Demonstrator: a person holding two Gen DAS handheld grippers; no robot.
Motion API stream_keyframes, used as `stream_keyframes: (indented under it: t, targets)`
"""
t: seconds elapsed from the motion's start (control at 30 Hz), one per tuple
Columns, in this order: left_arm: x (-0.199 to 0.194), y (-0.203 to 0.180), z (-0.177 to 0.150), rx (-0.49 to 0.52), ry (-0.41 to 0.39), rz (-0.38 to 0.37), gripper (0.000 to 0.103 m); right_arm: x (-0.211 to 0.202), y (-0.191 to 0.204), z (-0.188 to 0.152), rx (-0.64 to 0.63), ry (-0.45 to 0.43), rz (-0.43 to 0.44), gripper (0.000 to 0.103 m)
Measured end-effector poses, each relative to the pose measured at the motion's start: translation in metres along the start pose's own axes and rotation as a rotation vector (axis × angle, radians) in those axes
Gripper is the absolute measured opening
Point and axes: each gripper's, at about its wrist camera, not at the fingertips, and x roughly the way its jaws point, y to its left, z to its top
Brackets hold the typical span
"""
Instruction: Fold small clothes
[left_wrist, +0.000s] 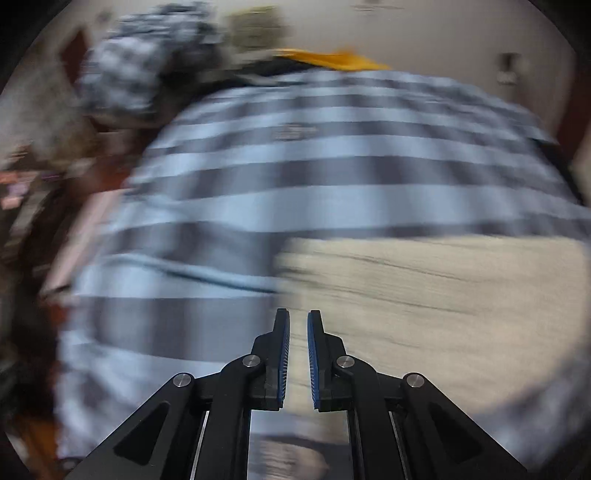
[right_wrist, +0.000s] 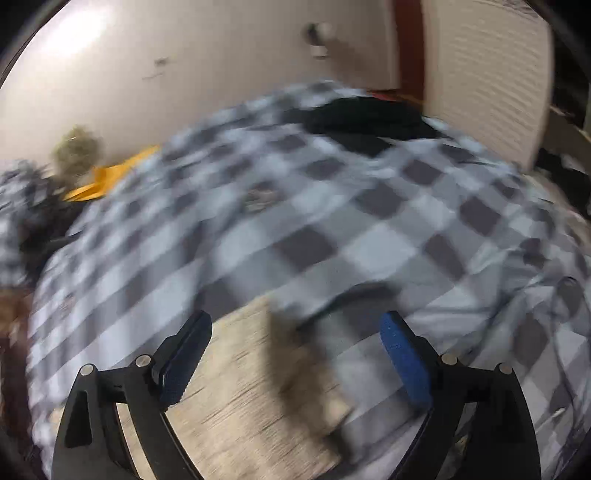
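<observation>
Beige cloth (right_wrist: 255, 373): lies flat on the checked blanket (right_wrist: 332, 229), lower centre of the right wrist view, seemingly laid out for folding.
Right gripper (right_wrist: 295, 325): jaws spread wide above its edge, nothing held.
Left gripper (left_wrist: 298, 325): jaws nearly together, nothing between, cloth (left_wrist: 443, 295) just beyond.
Further garments: yellow item (left_wrist: 332, 59), upper frame.

We look from each wrist, forward along the fingers and steeply down. Our left view faces the checked cover (left_wrist: 314, 177) with the beige cloth (left_wrist: 443, 295) close below; our right view faces the same cover (right_wrist: 332, 221) and cloth (right_wrist: 240, 369) — both shared, both blurred, the wall (right_wrist: 221, 74) beyond.
</observation>
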Motion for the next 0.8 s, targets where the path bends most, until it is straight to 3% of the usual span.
stream_keyframes:
  t: [0.03, 0.17, 0.23, 0.27, 0.33, 0.43, 0.53, 0.57, 0.6, 0.63, 0.67, 0.7, 0.73, 0.8]
  targets:
    - [0.000, -0.019, -0.003, 0.021, 0.013, -0.092, 0.008, -0.002, 0.012, -0.006, -0.030, 0.027, 0.048, 0.091]
    - [0.019, -0.064, -0.009, 0.096, 0.084, -0.247, 0.008, 0.009, 0.087, -0.052, -0.244, 0.182, 0.262, 0.091]
    - [0.036, -0.077, -0.014, 0.106, 0.133, -0.274, 0.008, 0.025, 0.116, -0.074, -0.354, 0.258, 0.345, 0.091]
    - [0.049, -0.076, -0.017, 0.091, 0.164, -0.245, 0.008, 0.033, 0.131, -0.084, -0.409, 0.289, 0.368, 0.091]
    - [0.074, -0.064, -0.021, 0.042, 0.213, -0.170, 0.008, 0.059, 0.143, -0.100, -0.478, 0.370, 0.359, 0.091]
    - [0.085, -0.024, -0.024, -0.060, 0.195, -0.119, 0.008, 0.099, 0.132, -0.112, -0.425, 0.495, 0.292, 0.090]
    - [0.085, 0.024, -0.027, -0.231, 0.217, -0.239, 0.007, 0.104, 0.105, -0.096, -0.407, 0.476, 0.173, 0.087]
    - [0.083, 0.038, -0.030, -0.270, 0.223, -0.179, 0.008, 0.103, 0.091, -0.086, -0.390, 0.445, 0.076, 0.087]
    - [0.080, 0.048, -0.032, -0.272, 0.227, -0.037, 0.009, 0.101, 0.073, -0.074, -0.366, 0.402, -0.045, 0.087]
    - [0.079, 0.063, -0.035, -0.233, 0.251, 0.260, 0.009, 0.101, 0.056, -0.065, -0.337, 0.384, -0.118, 0.087]
    - [0.080, 0.073, -0.037, -0.200, 0.266, 0.430, 0.009, 0.102, 0.034, -0.055, -0.286, 0.377, -0.217, 0.088]
    - [0.079, 0.084, -0.040, -0.185, 0.271, 0.536, 0.009, 0.104, 0.012, -0.047, -0.234, 0.378, -0.321, 0.089]
    - [0.074, 0.098, -0.041, -0.213, 0.257, 0.542, 0.009, 0.104, -0.006, -0.040, -0.179, 0.384, -0.343, 0.093]
    - [0.058, 0.106, -0.035, -0.278, 0.204, 0.467, 0.009, 0.099, -0.030, -0.032, -0.065, 0.403, -0.254, 0.093]
